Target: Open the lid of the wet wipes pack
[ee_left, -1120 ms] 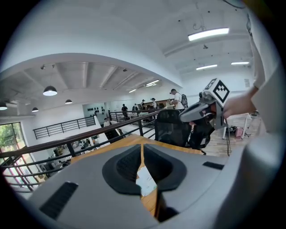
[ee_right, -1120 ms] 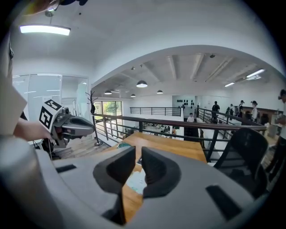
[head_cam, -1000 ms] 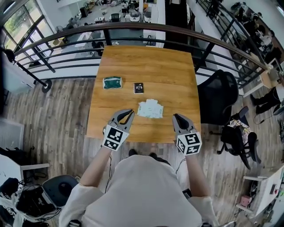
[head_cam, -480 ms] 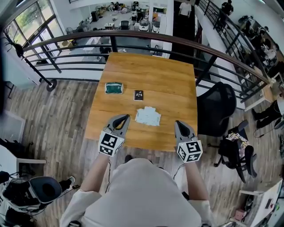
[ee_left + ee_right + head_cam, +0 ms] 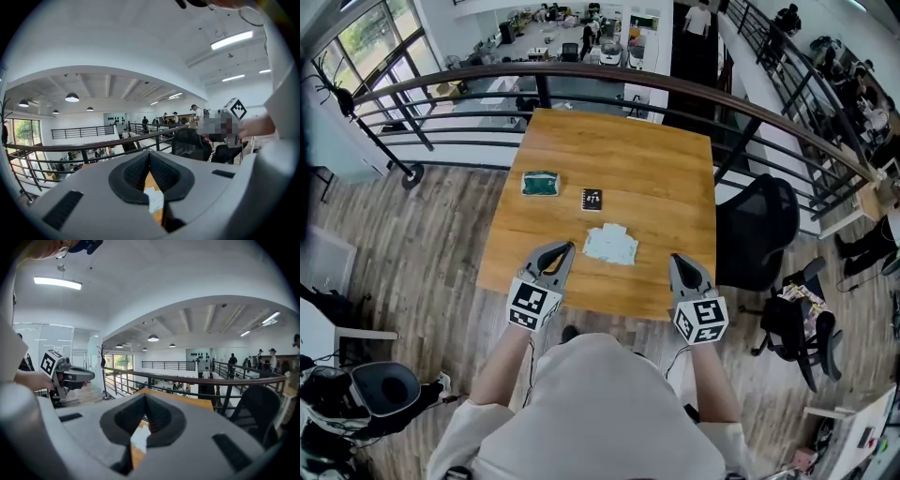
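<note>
With the jaws of the left gripper point(image 5: 567, 247) and right gripper point(image 5: 676, 260) clenched on nothing, flanking the wet wipes pack point(image 5: 610, 245) lying flat near the worktop's point(image 5: 619, 159) near edge, I cannot resolve its lid; if it is shut, I would pin the pack and raise the lid's free edge slowly.

Wet wipes pack point(image 5: 611, 245) lies on the table point(image 5: 661, 169) toward its near edge, between the left gripper point(image 5: 565, 248) and right gripper point(image 5: 677, 260). Behind it lies a small card point(image 5: 592, 199), and a pouch point(image 5: 540, 183) lies left of that. A railing point(image 5: 543, 89) runs behind the far edge, and a chair point(image 5: 759, 225) stands off the right edge.
</note>
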Motion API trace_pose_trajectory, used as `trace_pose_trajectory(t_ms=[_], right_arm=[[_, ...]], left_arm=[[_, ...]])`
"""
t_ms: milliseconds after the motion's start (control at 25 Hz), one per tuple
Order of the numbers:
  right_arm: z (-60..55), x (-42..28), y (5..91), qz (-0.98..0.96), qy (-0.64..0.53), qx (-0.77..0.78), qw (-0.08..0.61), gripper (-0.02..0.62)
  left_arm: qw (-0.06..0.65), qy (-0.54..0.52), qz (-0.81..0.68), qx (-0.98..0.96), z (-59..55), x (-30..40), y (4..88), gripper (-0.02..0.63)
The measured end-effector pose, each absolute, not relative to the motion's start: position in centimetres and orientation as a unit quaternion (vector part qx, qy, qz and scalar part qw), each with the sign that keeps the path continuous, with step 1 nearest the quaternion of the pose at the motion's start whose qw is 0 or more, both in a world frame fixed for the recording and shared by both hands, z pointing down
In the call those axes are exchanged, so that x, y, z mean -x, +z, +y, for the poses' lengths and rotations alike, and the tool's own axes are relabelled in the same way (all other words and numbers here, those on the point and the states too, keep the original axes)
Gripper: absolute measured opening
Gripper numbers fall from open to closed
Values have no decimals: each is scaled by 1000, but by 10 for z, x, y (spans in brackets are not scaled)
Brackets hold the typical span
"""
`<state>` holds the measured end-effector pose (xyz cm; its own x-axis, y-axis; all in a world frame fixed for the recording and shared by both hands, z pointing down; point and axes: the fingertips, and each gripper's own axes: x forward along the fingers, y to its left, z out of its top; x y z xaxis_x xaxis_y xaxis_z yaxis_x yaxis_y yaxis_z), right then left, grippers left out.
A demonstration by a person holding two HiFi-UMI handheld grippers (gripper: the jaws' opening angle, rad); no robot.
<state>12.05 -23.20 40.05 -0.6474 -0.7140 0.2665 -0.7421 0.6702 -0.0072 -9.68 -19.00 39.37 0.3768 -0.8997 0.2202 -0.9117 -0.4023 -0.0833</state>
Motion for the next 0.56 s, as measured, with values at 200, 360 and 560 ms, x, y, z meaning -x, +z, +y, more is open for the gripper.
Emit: trace_pose_trajectory(t_ms=[200, 360, 560], right_arm=[[-234, -125, 398, -907, 56, -400, 120, 2], [-235, -126, 396, -907, 53, -400, 120, 2], [-236, -127, 401, -907, 54, -400, 122, 2]], left_arm=[[24, 115, -547, -829, -190, 92, 390, -6], [21, 113, -547, -829, -189, 91, 390, -6], [22, 117, -547, -829, -191, 91, 395, -6]])
